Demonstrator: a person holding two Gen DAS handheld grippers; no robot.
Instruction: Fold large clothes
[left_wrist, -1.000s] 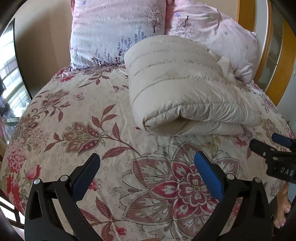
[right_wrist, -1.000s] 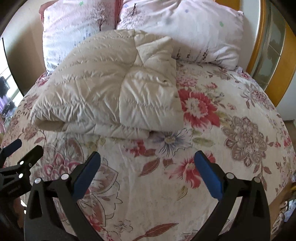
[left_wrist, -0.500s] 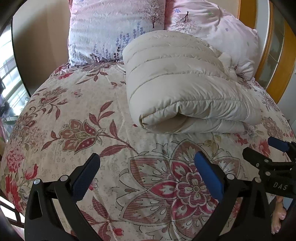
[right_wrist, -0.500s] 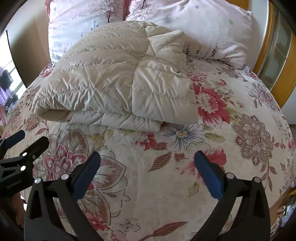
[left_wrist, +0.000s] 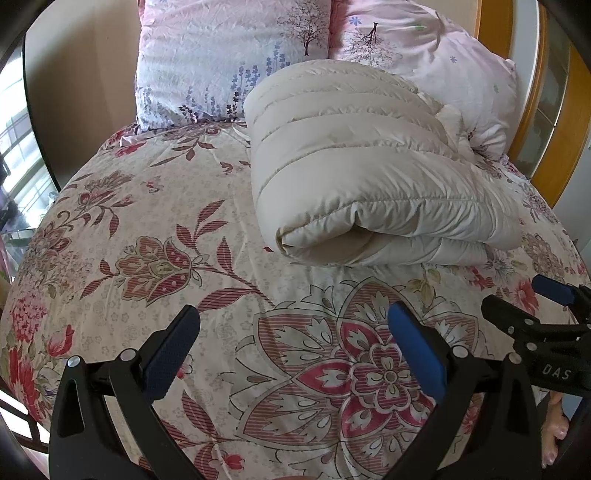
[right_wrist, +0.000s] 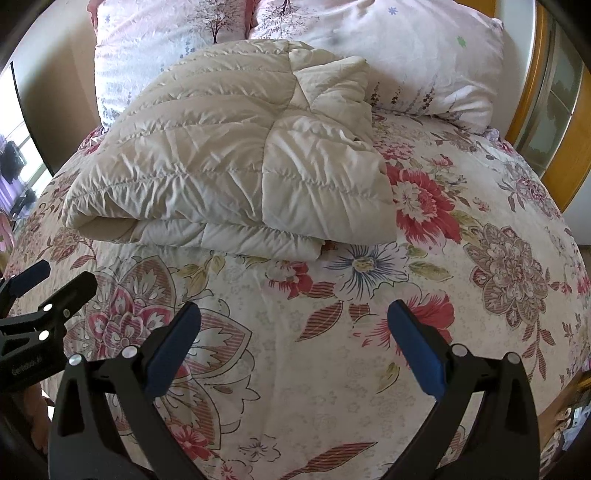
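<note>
A cream quilted down coat (left_wrist: 369, 177) lies folded in a thick bundle on the flowered bedspread (left_wrist: 155, 236), its rolled edge toward me. The right wrist view shows the same coat (right_wrist: 236, 162) with a folded panel on its right side. My left gripper (left_wrist: 295, 350) hovers open over the bedspread, short of the coat's near edge, with nothing between its fingers. My right gripper (right_wrist: 295, 350) is open too and holds nothing, in front of the coat's near right corner. Each gripper shows at the edge of the other's view: the right gripper (left_wrist: 546, 306), the left gripper (right_wrist: 48, 288).
Two pink printed pillows (left_wrist: 229, 59) (left_wrist: 436, 62) lean at the head of the bed behind the coat. A wooden frame with glass (left_wrist: 554, 110) stands at the right. A window (left_wrist: 18, 155) is at the left. Bare toes (left_wrist: 554, 439) show at the lower right.
Both grippers have moved closer to the folded coat, which looks larger and nearer in both views. Both stay open. The coat itself has not moved.
</note>
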